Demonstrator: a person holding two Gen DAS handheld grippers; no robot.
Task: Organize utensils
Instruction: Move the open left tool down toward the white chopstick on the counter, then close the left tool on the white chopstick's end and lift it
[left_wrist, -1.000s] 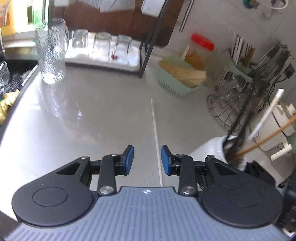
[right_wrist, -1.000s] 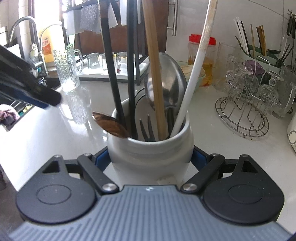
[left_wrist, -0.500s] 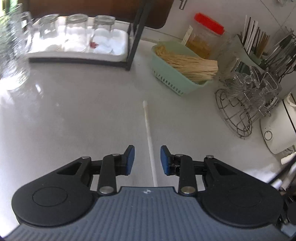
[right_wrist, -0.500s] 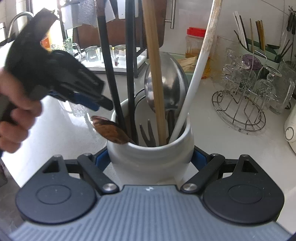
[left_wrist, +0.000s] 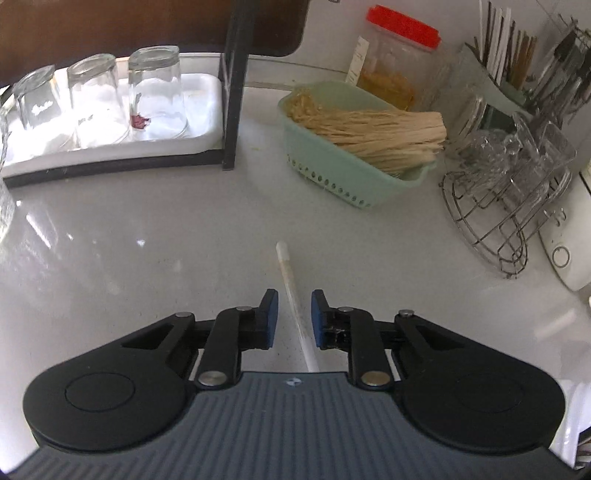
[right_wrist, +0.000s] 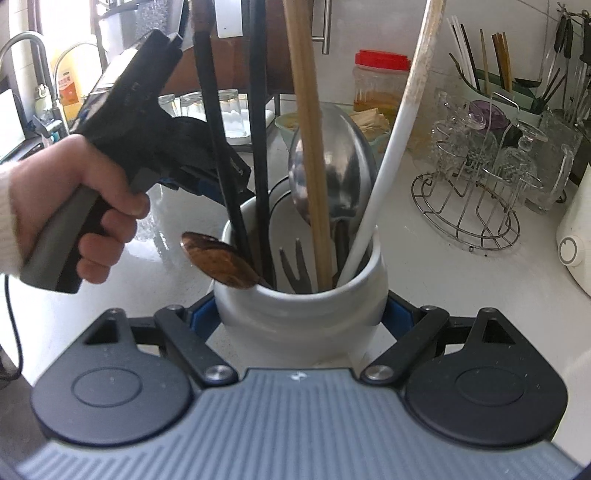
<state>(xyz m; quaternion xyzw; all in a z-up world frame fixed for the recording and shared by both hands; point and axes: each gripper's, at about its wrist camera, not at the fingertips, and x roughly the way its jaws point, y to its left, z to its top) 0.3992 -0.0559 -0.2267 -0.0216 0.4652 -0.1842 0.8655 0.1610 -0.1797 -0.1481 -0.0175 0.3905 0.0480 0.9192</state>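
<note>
While the pale grey glossy countertop (left_wrist: 155, 229) takes up most of both views, the biggest thing on it nearby is the white ceramic utensil crock (right_wrist: 301, 306), clamped betw. the blue pads of the right gripper (right_wrist: 301, 317), one pad on each side of its belly. The crock is packed w/ tall handles: two black ones, a pair of wooden chopsticks (right_wrist: 308, 147), a white rod-like handle (right_wrist: 391, 147), a big steel spoon bowl-up (right_wrist: 332, 166), a fork, and a copper-brown spoon (right_wrist: 219, 264) leaning out over the rim at left. Left of the crock a hand (right_wrist: 70, 206) holds the left gripper (left_wrist: 293, 317), angled down at the counter. Its jaws have just been closing to a narrow gap; a thin white chopstick (left_wrist: 293, 295) lies flat on the counter betw. the blue pads, nearer the right pad, but neither pad clearly presses it. Farther back: mint-green perforated plastic basket (left_wrist: 332, 177) of dried noodles, wire glass rack (left_wrist: 495, 206), white tray (left_wrist: 199, 110) w/ upturned glasses.
</note>
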